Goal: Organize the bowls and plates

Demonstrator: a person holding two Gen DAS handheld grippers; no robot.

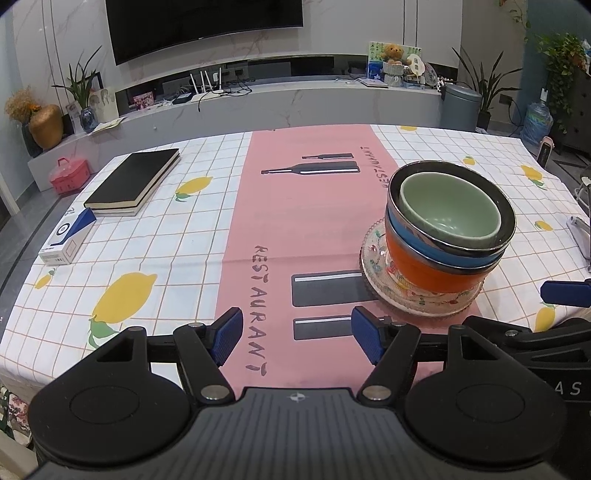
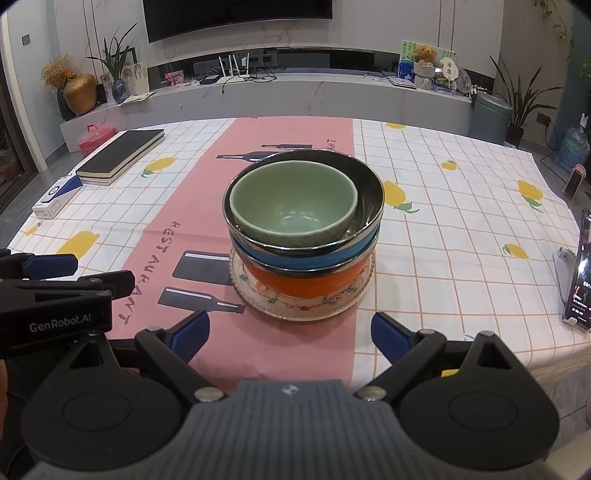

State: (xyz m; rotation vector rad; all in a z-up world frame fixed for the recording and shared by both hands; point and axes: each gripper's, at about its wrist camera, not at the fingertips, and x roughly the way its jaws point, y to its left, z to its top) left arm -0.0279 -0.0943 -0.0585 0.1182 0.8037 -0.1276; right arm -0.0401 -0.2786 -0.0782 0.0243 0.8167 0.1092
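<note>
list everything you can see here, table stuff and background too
glass plate: 1, clear with floral rim, under the bowls
orange bowl: 1, bottom of stack
blue bowl: 1, middle of stack
green bowl: 1, nested on top
black notebook: 1, table far left
white and blue box: 1, beside notebook
phone: 1, dark, propped at table's right edge
tablecloth: 1, white grid, lemons, pink strip
television: 1, black, wall
gold vase: 1, left shelf
left gripper: open, empty
right gripper: open, empty

"RESTAURANT" is printed twice on the pink runner (image 1: 236, 236) of the tablecloth. "GenRobot.AI" is read on the left gripper (image 2: 55, 321), seen from the right wrist.
</note>
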